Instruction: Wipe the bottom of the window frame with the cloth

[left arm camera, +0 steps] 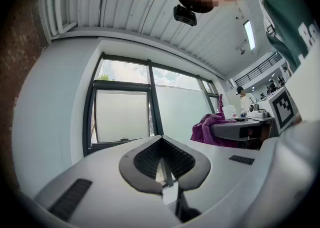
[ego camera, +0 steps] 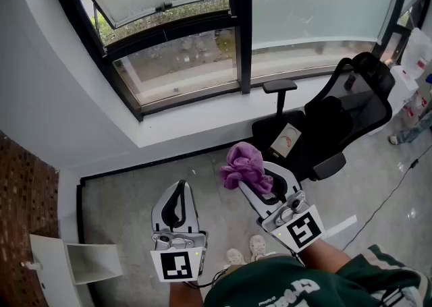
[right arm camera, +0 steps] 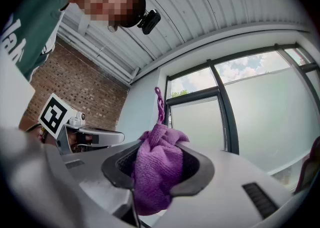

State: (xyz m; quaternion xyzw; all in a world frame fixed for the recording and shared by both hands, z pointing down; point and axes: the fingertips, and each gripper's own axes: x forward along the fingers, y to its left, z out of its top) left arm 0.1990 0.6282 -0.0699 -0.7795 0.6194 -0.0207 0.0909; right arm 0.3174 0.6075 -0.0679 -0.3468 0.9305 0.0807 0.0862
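Observation:
A purple cloth [ego camera: 244, 164] is bunched between the jaws of my right gripper [ego camera: 255, 179], which is shut on it; in the right gripper view the cloth [right arm camera: 156, 169] fills the jaws and a thin loop sticks up from it. My left gripper [ego camera: 180, 187] is held beside it to the left, shut with nothing in it [left arm camera: 161, 139]. Both are held above the floor, well short of the window. The window frame's black bottom rail [ego camera: 185, 100] runs across the far side above a white sill [ego camera: 202, 127]. The upper left pane is tilted open.
A black office chair [ego camera: 334, 120] stands at the right, close to my right gripper, its armrest [ego camera: 279, 86] toward the sill. A white box-like unit [ego camera: 77, 262] sits at the lower left beside a brick wall [ego camera: 17, 231]. My shoes [ego camera: 246, 252] stand on the grey floor.

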